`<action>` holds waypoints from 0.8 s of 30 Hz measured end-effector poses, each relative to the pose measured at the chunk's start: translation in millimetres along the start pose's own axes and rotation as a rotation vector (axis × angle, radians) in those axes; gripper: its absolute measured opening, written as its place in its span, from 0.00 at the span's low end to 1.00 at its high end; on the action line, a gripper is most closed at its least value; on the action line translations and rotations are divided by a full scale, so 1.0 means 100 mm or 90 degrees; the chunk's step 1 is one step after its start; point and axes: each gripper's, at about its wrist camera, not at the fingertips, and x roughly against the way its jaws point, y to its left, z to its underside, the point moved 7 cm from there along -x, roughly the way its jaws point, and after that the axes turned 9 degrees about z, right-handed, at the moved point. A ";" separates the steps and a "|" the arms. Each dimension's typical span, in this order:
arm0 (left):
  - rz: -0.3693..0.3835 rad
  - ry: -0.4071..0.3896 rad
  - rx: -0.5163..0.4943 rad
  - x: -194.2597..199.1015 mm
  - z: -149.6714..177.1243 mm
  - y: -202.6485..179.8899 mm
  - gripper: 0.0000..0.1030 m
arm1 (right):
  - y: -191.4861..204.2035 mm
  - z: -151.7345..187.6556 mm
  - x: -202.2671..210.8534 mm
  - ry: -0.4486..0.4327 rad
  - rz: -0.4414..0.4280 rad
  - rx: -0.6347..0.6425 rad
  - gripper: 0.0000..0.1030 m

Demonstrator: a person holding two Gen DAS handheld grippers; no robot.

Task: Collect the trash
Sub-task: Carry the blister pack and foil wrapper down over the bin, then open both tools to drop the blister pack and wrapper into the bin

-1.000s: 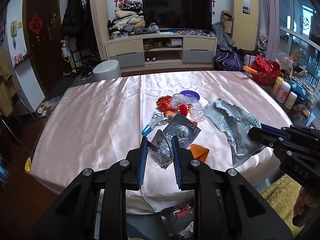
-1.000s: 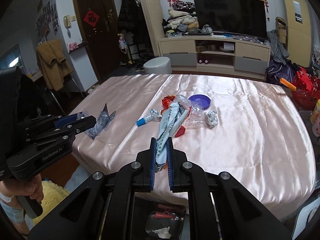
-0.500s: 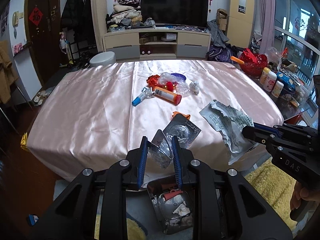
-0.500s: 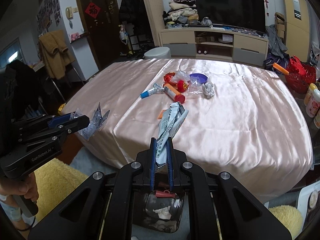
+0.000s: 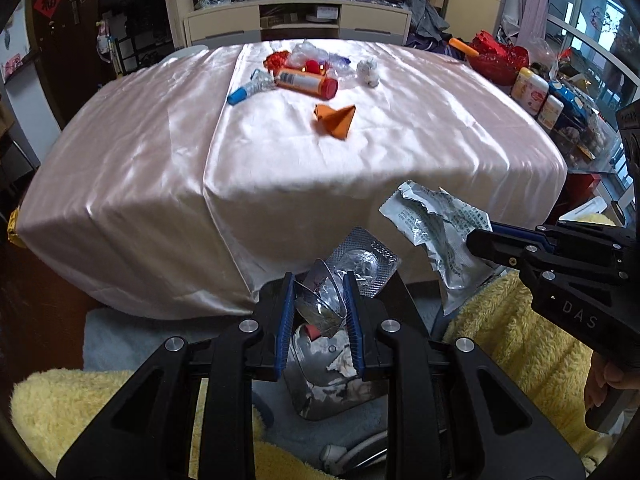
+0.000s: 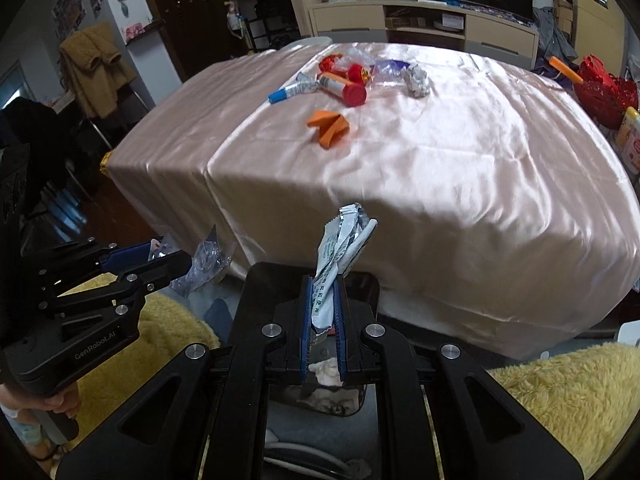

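My left gripper [image 5: 320, 300] is shut on a silver blister pack [image 5: 360, 260] and holds it over the open trash bin [image 5: 332, 384] on the floor. My right gripper [image 6: 323, 300] is shut on a crumpled silver wrapper [image 6: 340, 236], also above the bin [image 6: 320, 396]. In the left wrist view the right gripper's fingers [image 5: 496, 244] hold the wrapper [image 5: 440, 228] at the right. In the right wrist view the left gripper's fingers [image 6: 160, 264] hold the blister pack [image 6: 204, 264] at the left.
The pink-clothed table [image 5: 160, 140] holds an orange paper scrap [image 5: 334, 120], an orange tube with a red cap [image 5: 306, 81], a blue-capped tube [image 5: 248, 90], a foil ball [image 5: 368, 72] and plastic wrappers [image 5: 308, 54]. Yellow fluffy cushions [image 5: 516, 344] flank the bin. Bottles [image 5: 532, 92] stand at right.
Both grippers have pulled back off the table's front edge and dropped lower, carrying the blister pack and the wrapper. They now hang over the bin.
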 end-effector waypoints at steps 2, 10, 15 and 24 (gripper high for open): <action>0.001 0.024 0.014 -0.14 0.13 0.04 0.22 | 0.03 0.08 -0.12 0.022 0.000 0.002 0.11; 0.013 0.103 0.057 -0.60 0.46 0.18 0.22 | 0.07 0.32 -0.53 0.099 0.002 0.004 0.11; 0.019 0.135 0.064 -0.75 0.58 0.23 0.22 | 0.07 0.39 -0.67 0.129 0.003 0.001 0.11; 0.032 0.165 0.076 -0.90 0.65 0.27 0.25 | 0.09 0.37 -0.82 0.153 -0.006 -0.012 0.18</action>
